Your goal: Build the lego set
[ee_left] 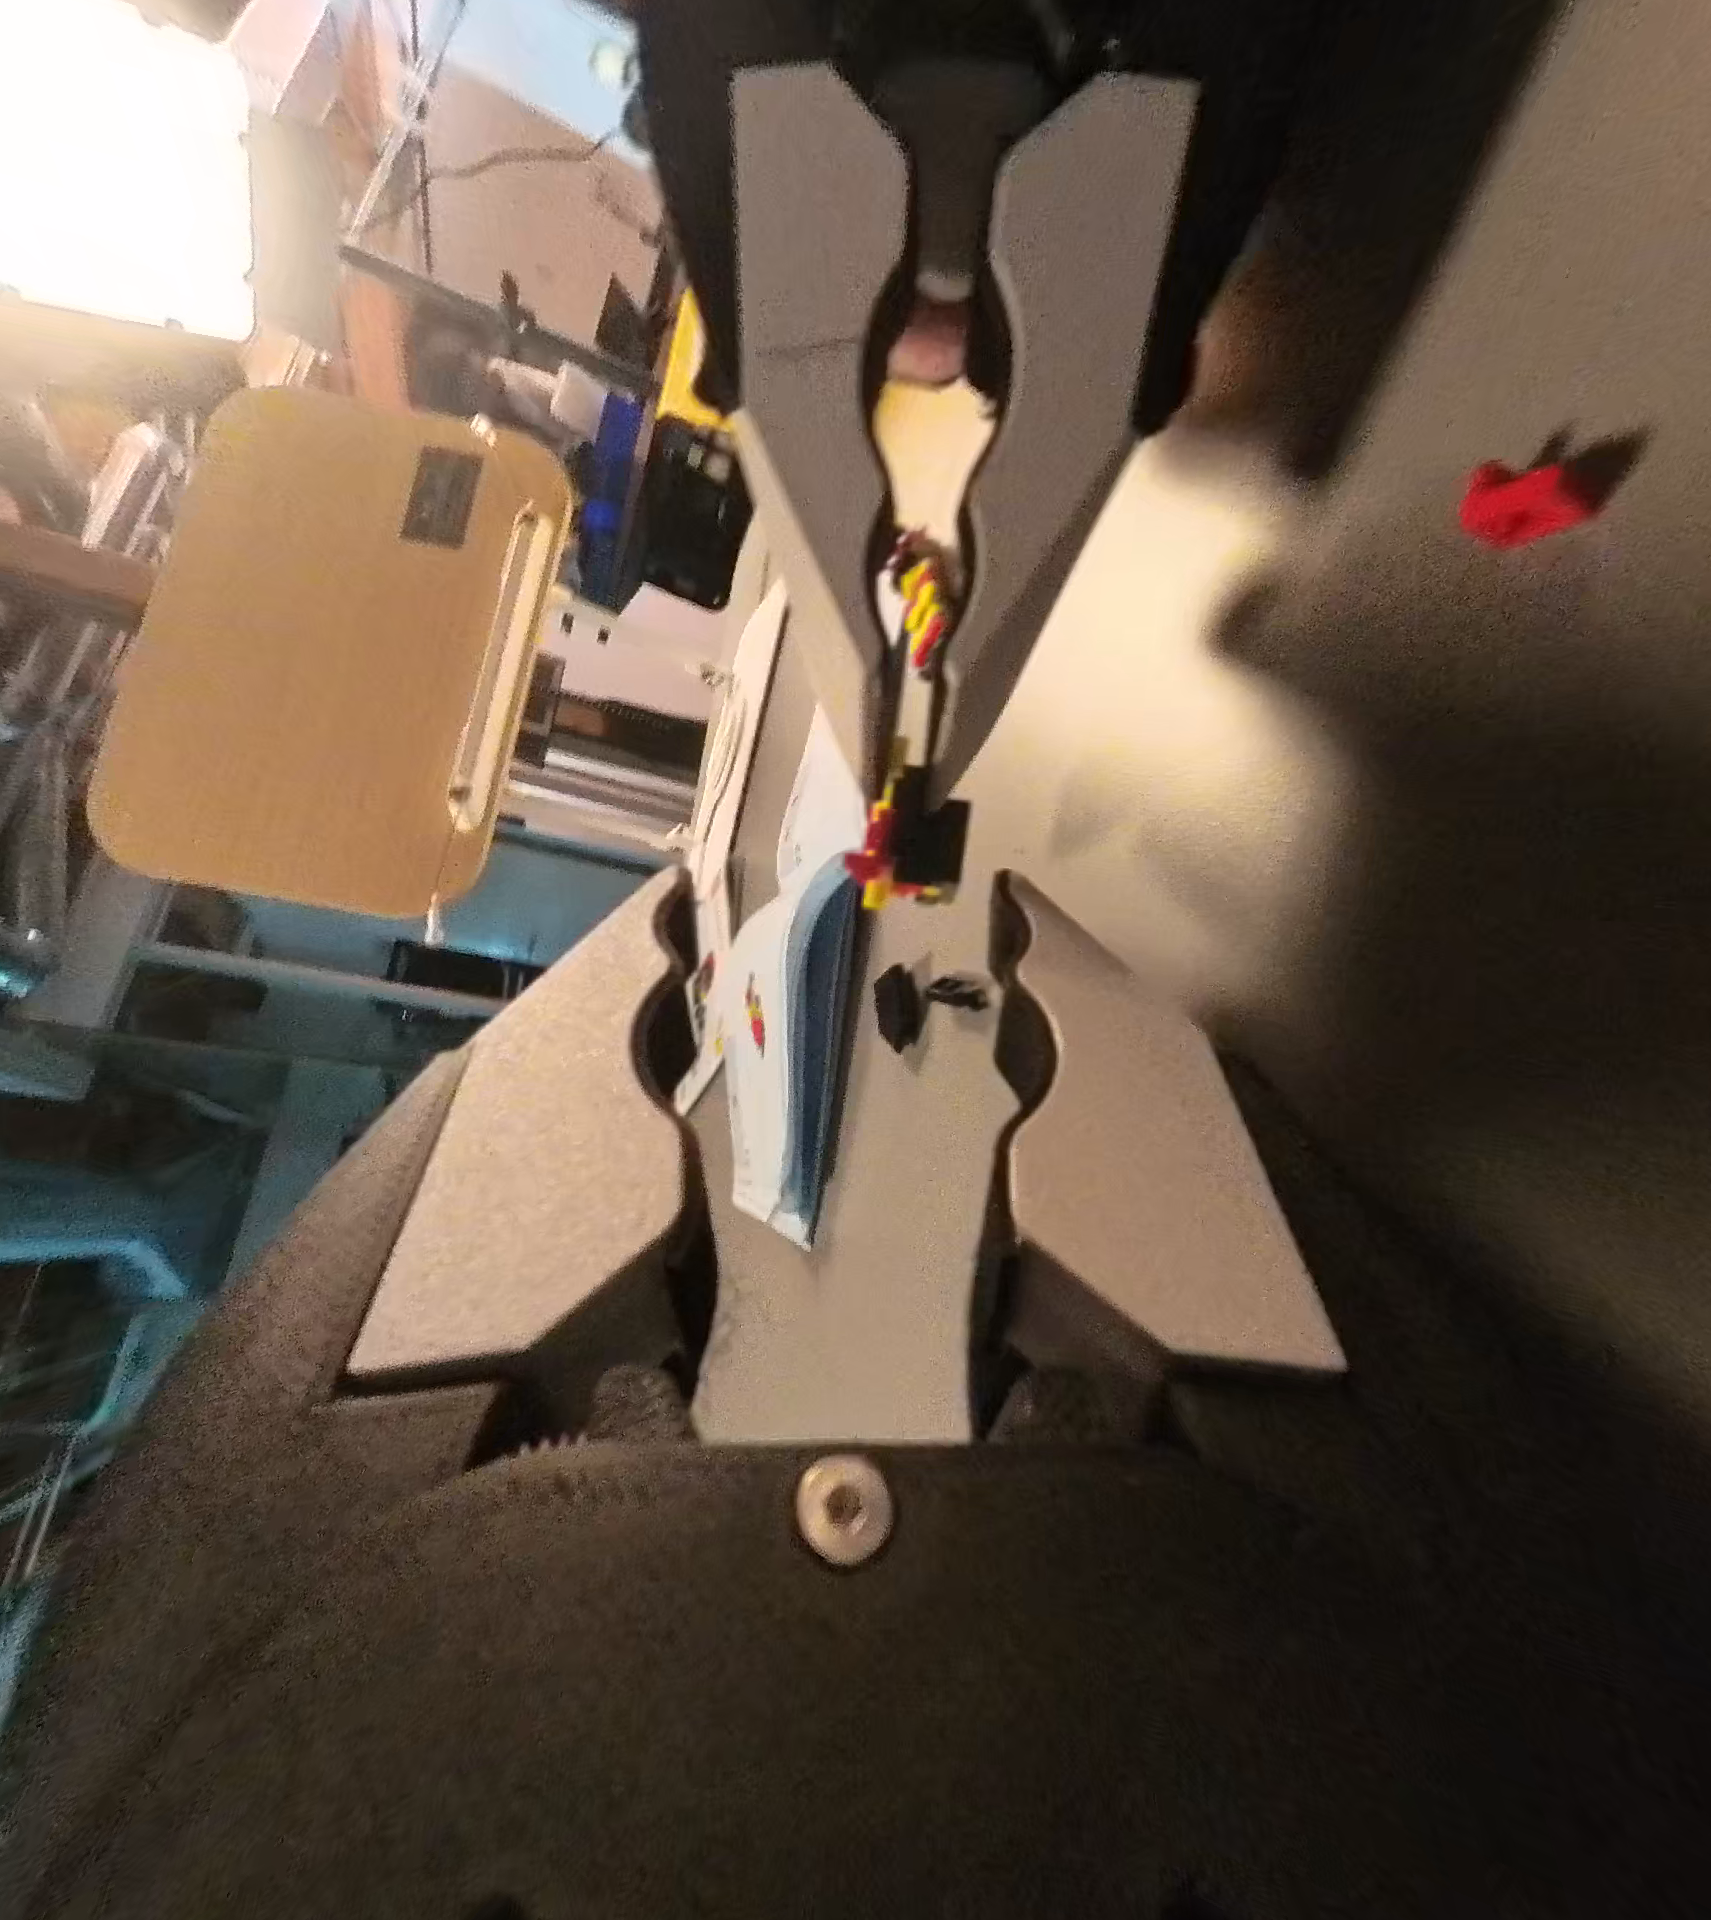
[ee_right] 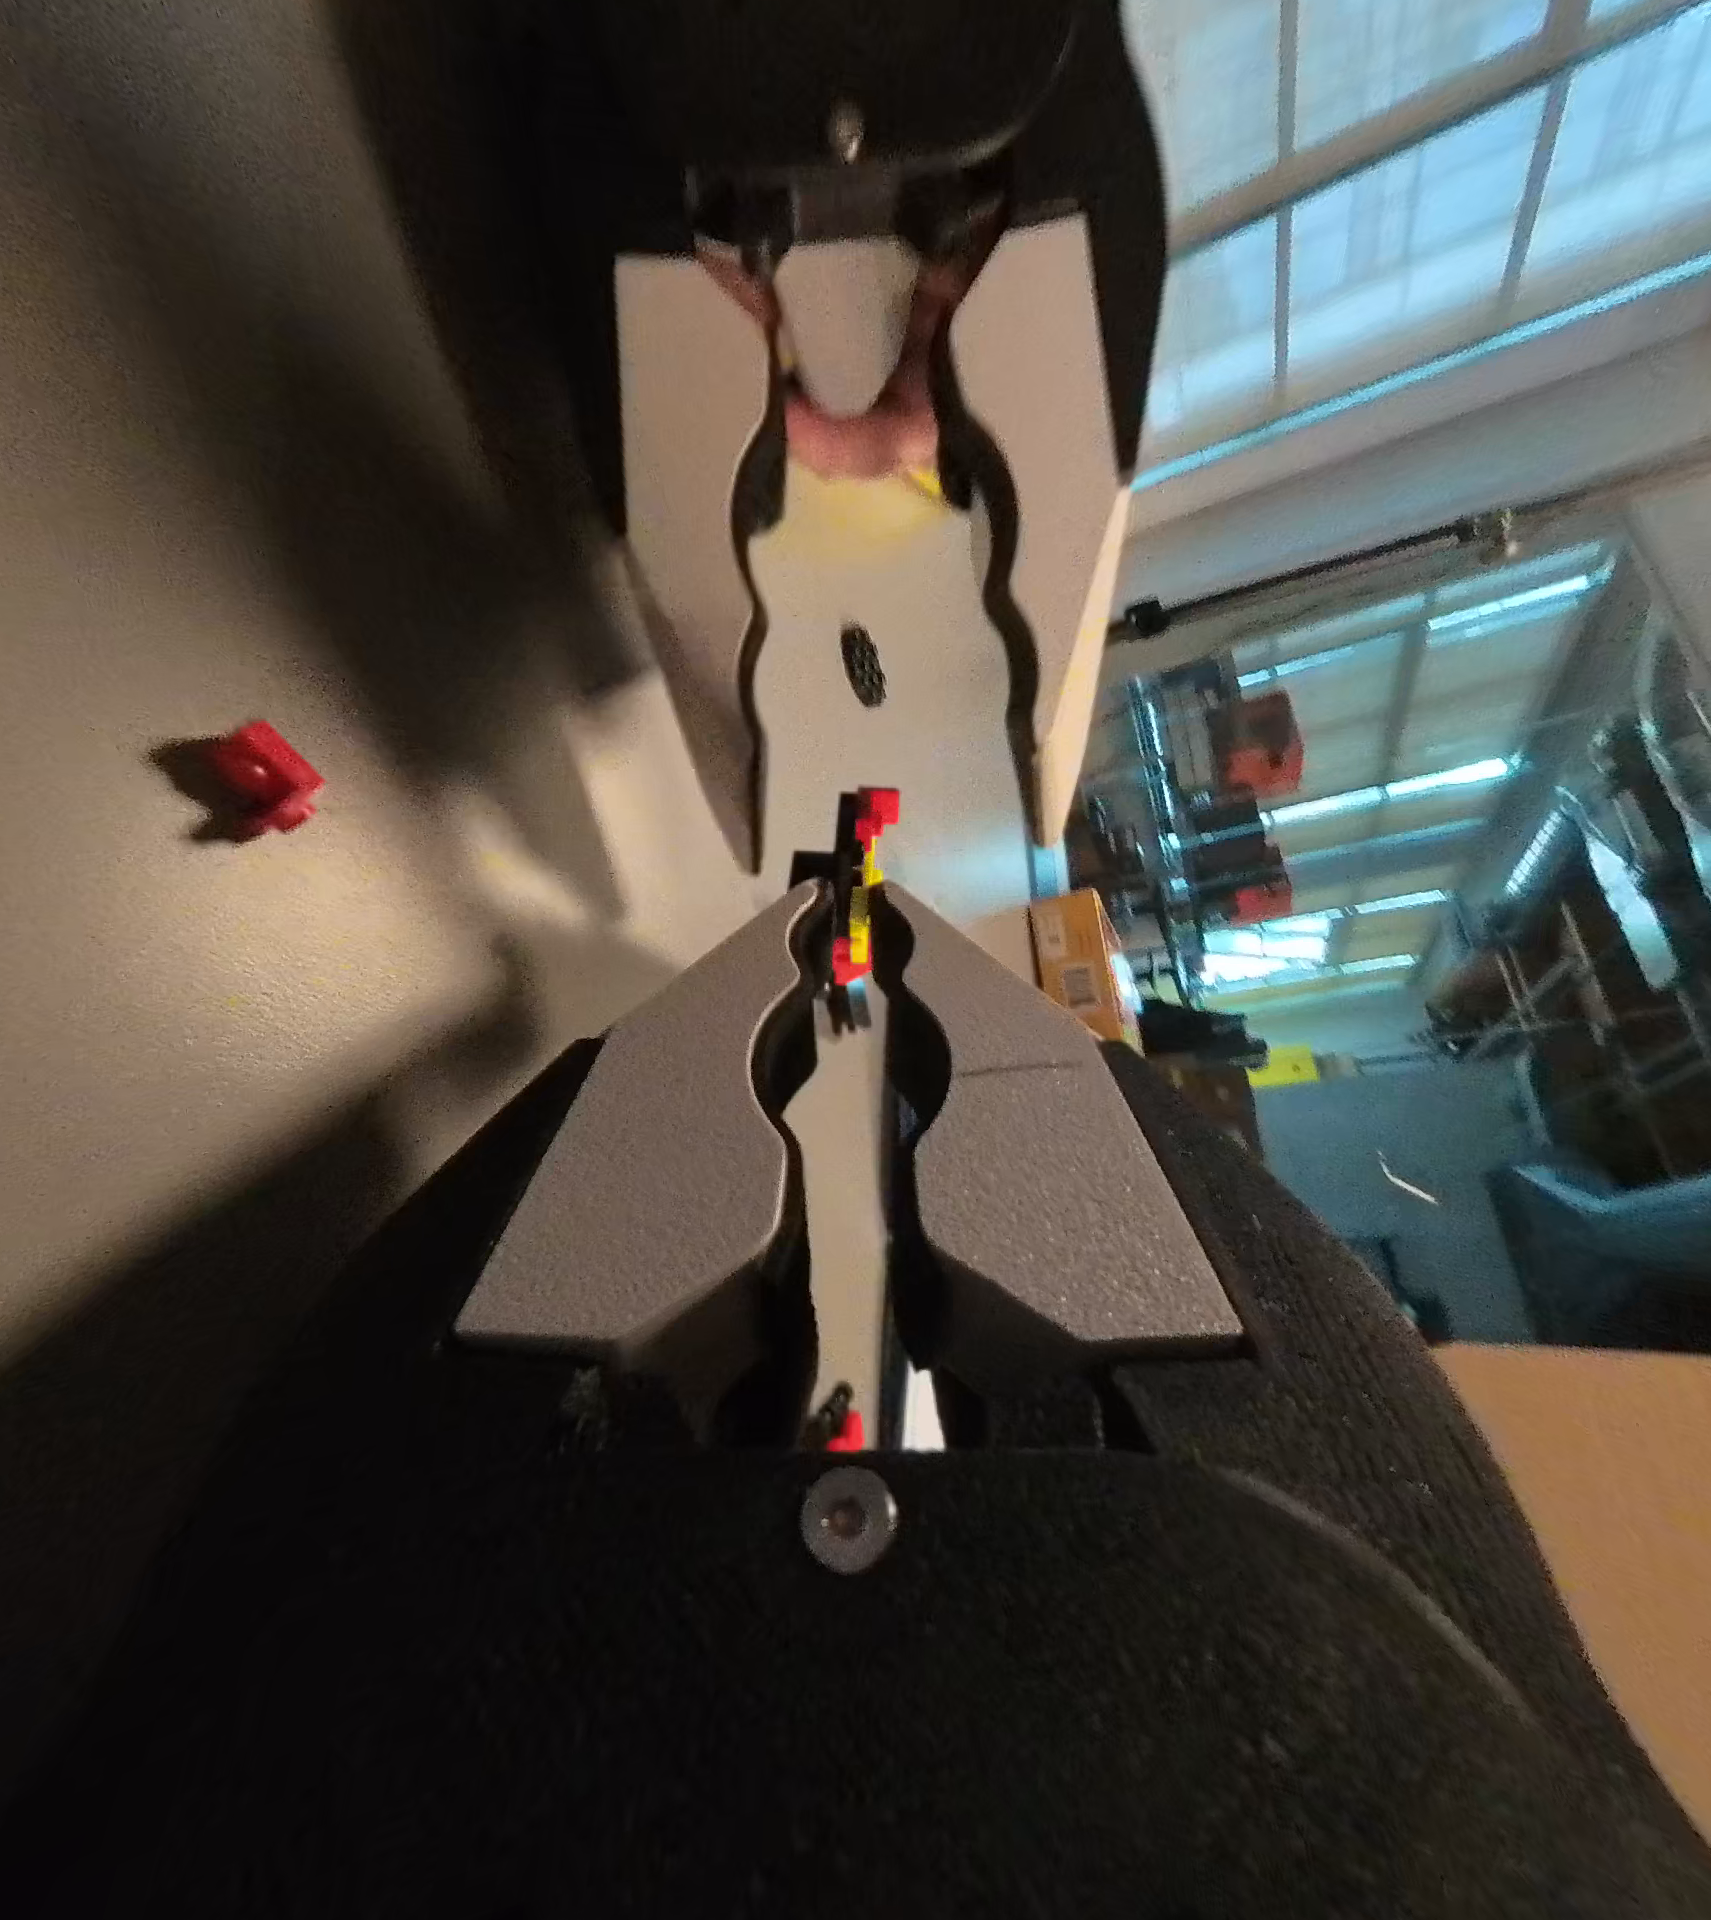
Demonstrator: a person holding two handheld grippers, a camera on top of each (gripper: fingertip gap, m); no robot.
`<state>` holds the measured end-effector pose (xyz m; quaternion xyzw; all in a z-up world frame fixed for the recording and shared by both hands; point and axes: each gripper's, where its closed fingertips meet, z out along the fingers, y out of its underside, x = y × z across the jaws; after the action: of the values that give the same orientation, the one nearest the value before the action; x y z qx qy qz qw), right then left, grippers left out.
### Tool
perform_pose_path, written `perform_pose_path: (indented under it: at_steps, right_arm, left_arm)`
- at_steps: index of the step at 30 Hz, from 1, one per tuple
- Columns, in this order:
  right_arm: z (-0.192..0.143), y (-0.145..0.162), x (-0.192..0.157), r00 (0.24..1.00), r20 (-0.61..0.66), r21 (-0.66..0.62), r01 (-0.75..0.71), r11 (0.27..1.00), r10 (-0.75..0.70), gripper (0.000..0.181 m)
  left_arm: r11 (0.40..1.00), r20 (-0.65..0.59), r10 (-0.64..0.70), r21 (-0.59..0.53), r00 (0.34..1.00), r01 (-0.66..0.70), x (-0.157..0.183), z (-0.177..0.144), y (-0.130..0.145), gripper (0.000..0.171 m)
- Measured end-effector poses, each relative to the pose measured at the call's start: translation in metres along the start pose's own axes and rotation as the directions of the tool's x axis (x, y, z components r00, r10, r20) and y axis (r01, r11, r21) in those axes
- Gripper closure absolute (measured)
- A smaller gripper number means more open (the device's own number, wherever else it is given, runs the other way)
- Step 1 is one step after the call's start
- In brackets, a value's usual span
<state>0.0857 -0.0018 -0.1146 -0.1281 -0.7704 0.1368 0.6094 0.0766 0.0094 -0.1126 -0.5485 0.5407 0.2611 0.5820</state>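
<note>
Red, yellow and black lego assembly (ee_right: pixel 859 904) pinched in closed right gripper (ee_right: pixel 851 894); left gripper (ee_left: pixel 846 883) wide open, empty, facing it; next: align, grasp free end without knocking it loose

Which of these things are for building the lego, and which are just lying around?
For the job:
- lego model, red, yellow and black, pinched in the right tool
- left tool, open, facing it
- loose red brick on the table
- small black pieces
- instruction booklet

Just lying about:
- cardboard box
- shelves in the background
</note>
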Motion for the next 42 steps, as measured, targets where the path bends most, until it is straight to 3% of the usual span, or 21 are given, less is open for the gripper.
perform_pose_path:
  at_steps: [6,9,12,14,16,18,20,26,39,42]
  right_arm:
    - [-0.007,-0.018,-0.005,0.997,0.058,0.137,-0.054,0.989,0.046,0.177]
    - [-0.008,-0.02,0.0,0.992,0.062,0.166,-0.123,0.979,0.114,0.177]
    - [-0.01,-0.017,0.006,0.982,0.058,0.18,-0.189,0.965,0.181,0.173]
    - [-0.016,-0.017,0.012,0.958,0.094,0.212,-0.285,0.935,0.271,0.156]
    - [-0.026,-0.021,0.008,0.901,0.231,0.233,-0.417,0.878,0.367,0.153]
    - [-0.037,-0.025,-0.013,0.775,0.459,0.165,-0.555,0.815,0.435,0.152]
    - [-0.045,-0.031,-0.035,0.679,0.597,0.095,-0.588,0.804,0.427,0.152]
    - [-0.048,-0.044,-0.065,0.571,0.726,-0.015,-0.543,0.839,0.383,0.163]
    - [-0.031,-0.035,-0.068,0.566,0.66,-0.145,-0.549,0.823,0.494,0.174]
    - [-0.03,-0.032,-0.065,0.522,0.65,-0.192,-0.592,0.783,0.553,0.176]
  left_arm:
    - [0.995,-0.056,0.043,0.09,0.997,-0.038,0.016,0.009,-0.007,0.117]
    - [0.973,-0.068,0.03,0.231,0.997,-0.013,0.014,0.002,-0.024,0.15]
    - [0.985,-0.068,-0.009,0.172,0.998,0.021,0.009,0.008,-0.014,0.152]
    - [0.992,-0.037,-0.016,0.126,0.999,0.02,0.002,0.01,-0.003,0.152]
    - [0.995,-0.009,-0.009,0.1,1.0,0.01,-0.003,0.011,0.004,0.152]
    - [0.997,0.0,-0.007,0.082,1.0,0.007,-0.005,0.011,0.01,0.152]
    - [0.997,-0.004,0.002,0.073,1.0,-0.002,-0.005,0.012,0.013,0.152]
    - [0.995,-0.014,0.085,0.06,0.996,-0.084,0.004,0.013,0.013,0.152]
    - [0.987,-0.036,0.134,0.089,0.99,-0.131,0.012,-0.001,0.011,0.152]
    - [0.989,-0.045,0.131,0.082,0.99,-0.127,0.012,-0.003,0.017,0.152]
